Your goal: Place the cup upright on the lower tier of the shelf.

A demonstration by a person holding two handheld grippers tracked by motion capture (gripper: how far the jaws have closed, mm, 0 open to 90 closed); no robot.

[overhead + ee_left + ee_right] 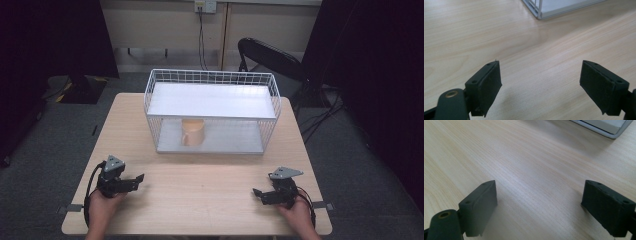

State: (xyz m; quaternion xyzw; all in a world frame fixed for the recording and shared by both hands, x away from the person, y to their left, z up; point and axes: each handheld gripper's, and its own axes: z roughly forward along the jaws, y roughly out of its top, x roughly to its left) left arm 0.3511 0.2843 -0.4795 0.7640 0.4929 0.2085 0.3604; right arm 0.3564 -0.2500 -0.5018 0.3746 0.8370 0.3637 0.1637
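Each black hand-held gripper, left and right, carries a grey three-cornered plate on top, a black cable trailing behind, and two matte jaws with screw holes and a brass-ringed pivot.

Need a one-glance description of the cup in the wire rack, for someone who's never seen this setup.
Start at the wooden table, then the white wire rack at its far middle. On the rack's lower shelf, left of centre, stands a tan cup with a handle: the rack's one item, and the one warm-coloured thing against the white shelves.
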